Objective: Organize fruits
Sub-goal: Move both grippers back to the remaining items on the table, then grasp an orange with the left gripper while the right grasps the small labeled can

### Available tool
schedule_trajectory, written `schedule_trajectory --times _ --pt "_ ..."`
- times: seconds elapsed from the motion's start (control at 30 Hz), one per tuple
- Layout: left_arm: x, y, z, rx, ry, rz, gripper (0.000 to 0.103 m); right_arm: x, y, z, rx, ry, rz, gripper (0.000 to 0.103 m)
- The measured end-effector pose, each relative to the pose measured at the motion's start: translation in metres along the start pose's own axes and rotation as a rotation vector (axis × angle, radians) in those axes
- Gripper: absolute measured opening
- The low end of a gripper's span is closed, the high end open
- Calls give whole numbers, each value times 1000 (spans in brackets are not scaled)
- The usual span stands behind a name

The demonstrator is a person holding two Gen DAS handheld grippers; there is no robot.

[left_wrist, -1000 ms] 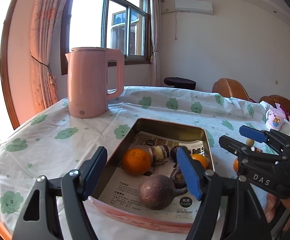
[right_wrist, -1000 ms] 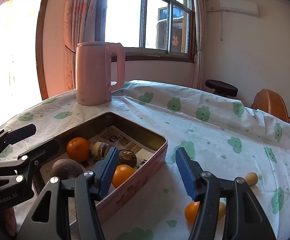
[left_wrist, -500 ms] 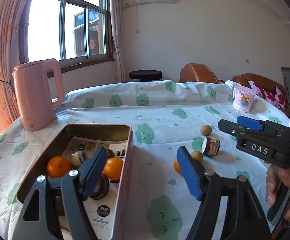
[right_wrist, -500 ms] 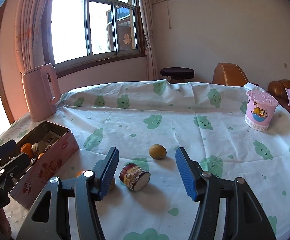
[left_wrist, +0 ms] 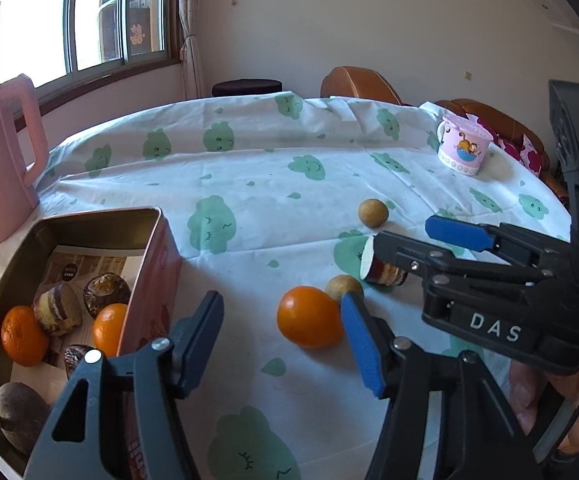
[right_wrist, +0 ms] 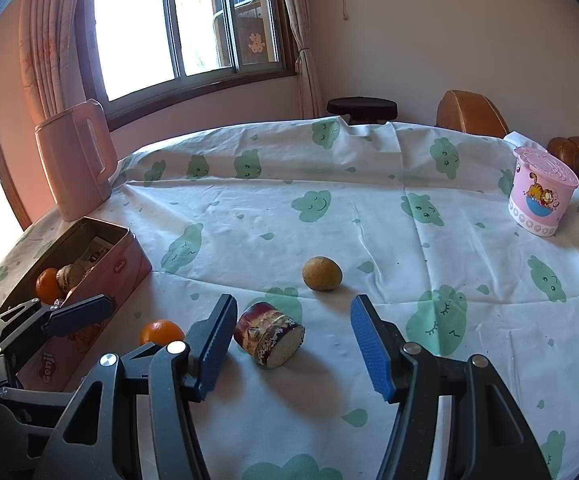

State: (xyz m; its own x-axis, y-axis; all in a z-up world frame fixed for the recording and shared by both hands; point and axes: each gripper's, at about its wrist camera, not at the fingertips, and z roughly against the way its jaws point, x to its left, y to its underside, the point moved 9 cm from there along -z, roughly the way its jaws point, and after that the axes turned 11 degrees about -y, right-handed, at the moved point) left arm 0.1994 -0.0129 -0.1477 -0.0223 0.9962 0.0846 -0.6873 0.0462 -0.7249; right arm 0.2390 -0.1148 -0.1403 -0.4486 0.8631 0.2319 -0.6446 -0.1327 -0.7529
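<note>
On the cloud-print tablecloth lies a loose orange (left_wrist: 309, 318). My left gripper (left_wrist: 281, 336) hangs over it with its jaws closing. The orange sits between them by the right pad, and a gap remains on the left. A small tan fruit (left_wrist: 343, 286) touches the orange from behind. A cut fruit chunk (right_wrist: 269, 336) lies between the open jaws of my right gripper (right_wrist: 293, 340), untouched. Another tan round fruit (right_wrist: 321, 274) rests farther back. The pink tin (left_wrist: 101, 214) at the left holds oranges and several dark fruits.
A pink kettle (right_wrist: 75, 160) stands at the back left beside the tin. A pink cartoon cup (right_wrist: 541, 196) sits at the far right. Brown chairs (right_wrist: 469, 114) and a dark stool ring the table's far edge. The right gripper (left_wrist: 403, 240) crosses the left wrist view.
Both views have swung right from the tin to the loose fruits on the cloth. The left jaws have narrowed around the orange. The right jaws keep their width.
</note>
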Motion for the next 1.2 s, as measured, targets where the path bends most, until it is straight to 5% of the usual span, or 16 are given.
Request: schedule_trajectory --times 0.1,0.17,0.2,0.8,0.97,1.03,1.1,1.2 --pt "-9 4 -6 40 45 -22 36 2 7 -16 84 -30 -6 61" --pt "-9 4 -6 38 49 -21 36 5 10 -22 113 -38 3 57" --pt "-8 4 -6 36 47 -17 35 6 11 -22 114 -48 10 45" --pt "4 -2 7 -41 37 30 16 10 0 -1 6 -44 23 45" --pt "4 -1 4 -25 33 29 19 10 -1 3 -11 -37 26 45" --pt "3 -1 3 -21 32 29 30 9 -2 5 -20 -35 27 45" --pt "5 0 3 -17 14 31 58 10 -2 8 -33 -35 29 45" --pt "1 1 2 -10 17 8 60 9 -3 12 -47 -33 28 45"
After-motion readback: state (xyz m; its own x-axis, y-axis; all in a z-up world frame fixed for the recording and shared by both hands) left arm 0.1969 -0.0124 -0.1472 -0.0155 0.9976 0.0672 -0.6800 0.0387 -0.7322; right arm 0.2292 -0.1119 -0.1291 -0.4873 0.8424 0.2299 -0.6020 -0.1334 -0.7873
